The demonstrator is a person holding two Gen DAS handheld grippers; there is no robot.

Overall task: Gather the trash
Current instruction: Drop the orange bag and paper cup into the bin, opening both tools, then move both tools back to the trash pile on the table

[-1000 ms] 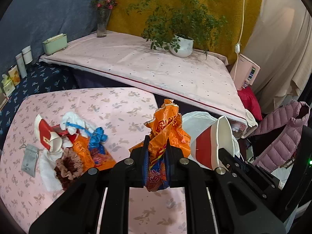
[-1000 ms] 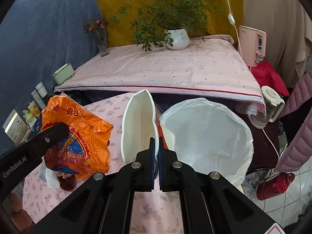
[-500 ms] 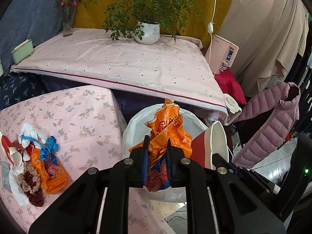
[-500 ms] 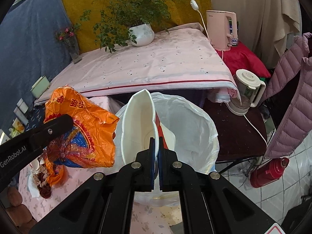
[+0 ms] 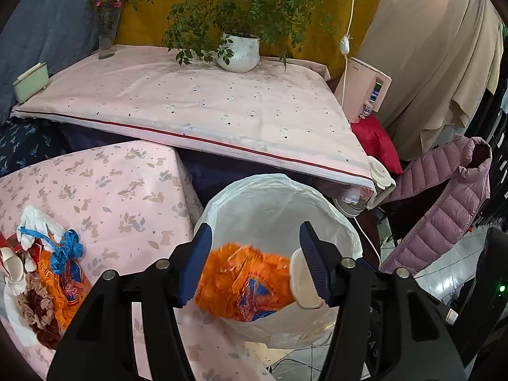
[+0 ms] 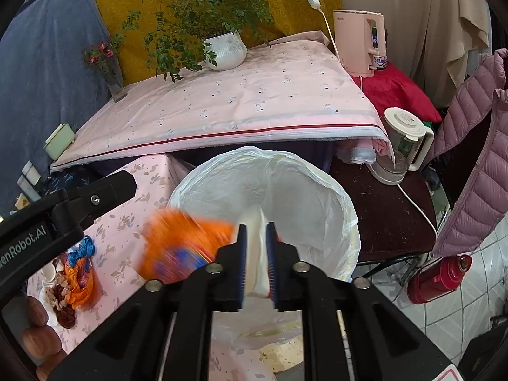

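Dumping two bits of trash into the lined bin at once

Left gripper (image 5: 254,262) jaws just sprung wide, orange snack wrapper (image 5: 244,282) dropping free over the white bin liner (image 5: 273,203). Right gripper (image 6: 256,265) jaws just cracked open, paper cup (image 6: 256,254) loose between them, likely slipping down too. More litter (image 5: 41,282) left on the floral tablecloth (image 5: 111,187).
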